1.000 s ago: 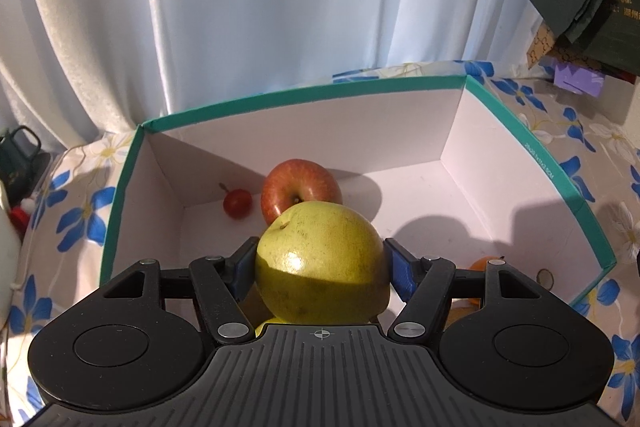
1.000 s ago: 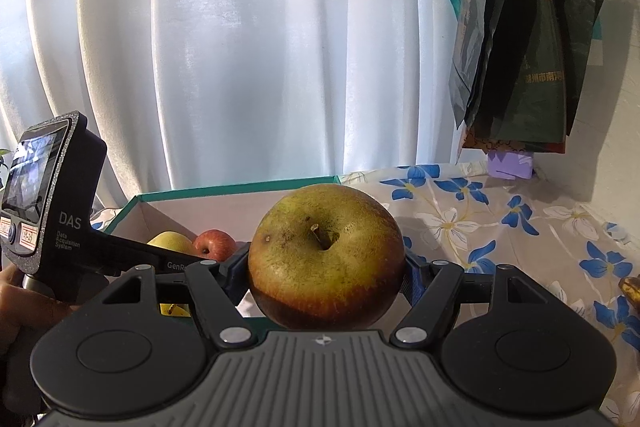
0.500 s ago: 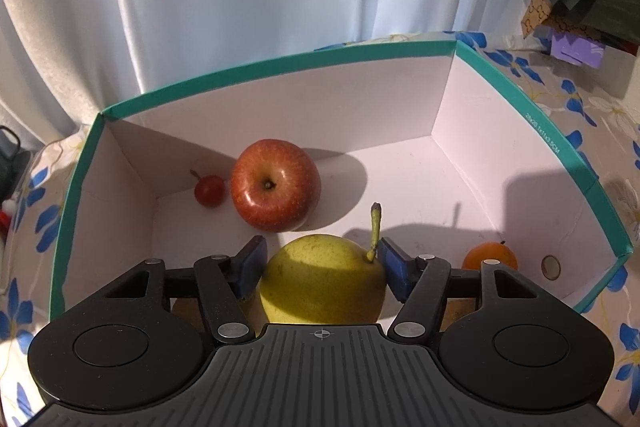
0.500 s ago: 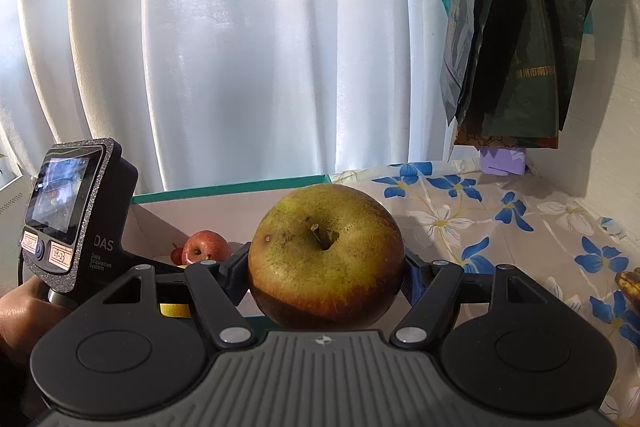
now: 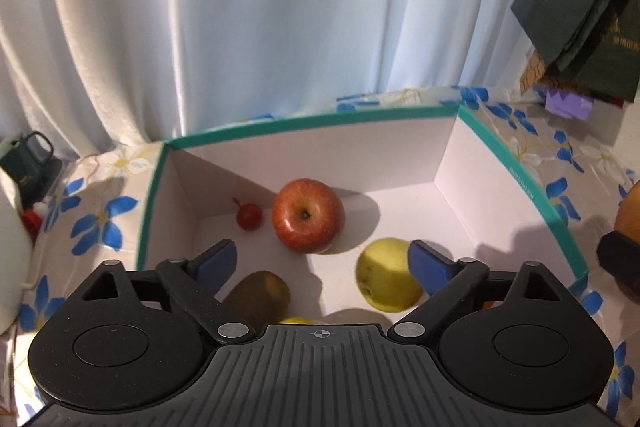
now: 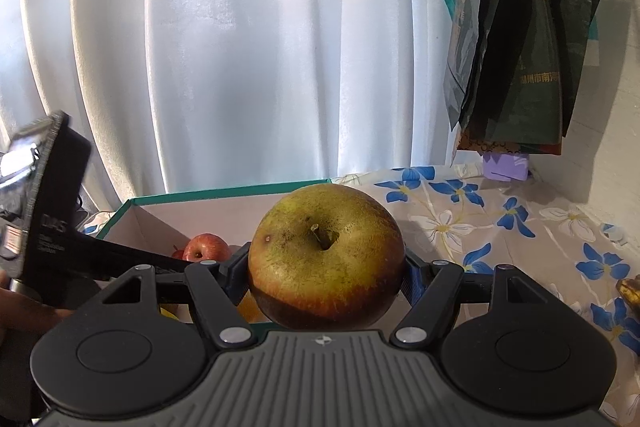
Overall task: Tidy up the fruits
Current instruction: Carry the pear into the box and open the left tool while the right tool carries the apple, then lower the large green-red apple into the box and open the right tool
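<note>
The left gripper (image 5: 322, 263) hangs over the green-rimmed box (image 5: 320, 117) with its blue fingers (image 5: 216, 261) spread wide and holding nothing; only its camera sees the box floor, where a brown kiwi (image 5: 260, 297) lies nearest, a yellow pear (image 5: 384, 277) sits just behind the right-hand finger, and a red apple (image 5: 308, 215) rests farther back beside one small red cherry (image 5: 249, 215). A sliver of another yellow fruit (image 5: 300, 321) peeks out at the gripper's edge. The right gripper (image 6: 326, 273) pinches a large russet-green apple (image 6: 326, 255) between its fingers, held in the air near the box's front edge, a grip seen fully only from its own camera. That view alone also shows the left device's screen (image 6: 24, 163). The box stands on a cloth printed with blue flowers (image 6: 520, 223); behind hang white curtains (image 6: 240, 47) and dark bags (image 6: 520, 39) on the wall.
</note>
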